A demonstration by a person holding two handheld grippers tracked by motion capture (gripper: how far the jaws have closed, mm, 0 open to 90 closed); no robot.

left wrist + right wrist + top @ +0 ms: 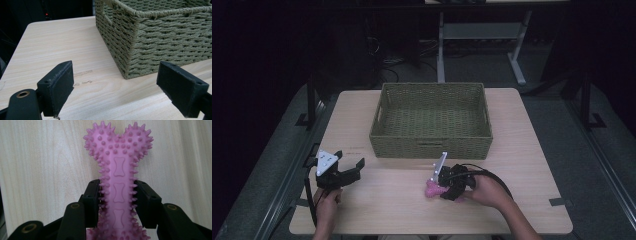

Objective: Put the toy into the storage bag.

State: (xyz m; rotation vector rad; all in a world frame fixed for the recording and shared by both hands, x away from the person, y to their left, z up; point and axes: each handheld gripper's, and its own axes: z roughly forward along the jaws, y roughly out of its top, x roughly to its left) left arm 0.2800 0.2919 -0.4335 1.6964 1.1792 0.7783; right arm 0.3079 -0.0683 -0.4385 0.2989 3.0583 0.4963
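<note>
One olive-green woven rectangular basket (431, 120) sits toward the far side of the pale wooden tabletop (532, 150), and the high view looks straight down into it: bare woven floor, nothing lying inside.

The right gripper view gives what the high view only hints at. Up close, the pink spiky rubber bone-shaped toy (119, 177) is pinched by its shaft between the right gripper (117, 202) fingers (91, 202), one pressing each side, with the knobbed two-lobed end reaching past the fingertips over bare wood. From above, the same toy is just a small pink lump (432, 189) under the tool, near the basket's front wall.

In the left gripper view, the left gripper (125, 87) has its fingers (58, 87) spread wide with nothing between them; ahead of them and toward the right finger stands the basket's near corner (155, 42), apart from both. From above this gripper (337, 172) hovers at the tabletop's left edge, well apart from the toy. A metal-legged frame (482, 35) stands on the dark floor beyond.
</note>
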